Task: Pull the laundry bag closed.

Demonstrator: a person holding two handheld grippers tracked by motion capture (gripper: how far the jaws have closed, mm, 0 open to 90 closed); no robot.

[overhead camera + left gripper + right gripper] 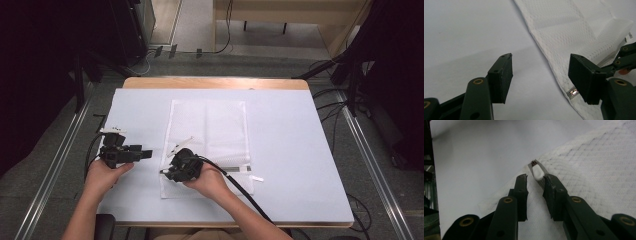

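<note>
White mesh makes up the laundry bag (pixel 209 140) that lies flat in the middle of the pale tabletop (pixel 295 150), its near end toward the person.

At the left of the high view, the left gripper (pixel 145 153) is held low over the bare tabletop just beside the bag's left edge, pointing toward it. In the left gripper view its jaws stand wide apart with nothing between them; the bag's hem runs past the far jaw, and a small metal zipper end (pixel 572 93) shows at that hem.

Further right, the right gripper (pixel 167 167) rests on the bag's near left corner. In the right gripper view its jaws are drawn in to a narrow gap over the mesh, and a white zipper pull (pixel 538 173) lies just past the tips, touching the inner edge of one jaw but not pinched between the two.
</note>
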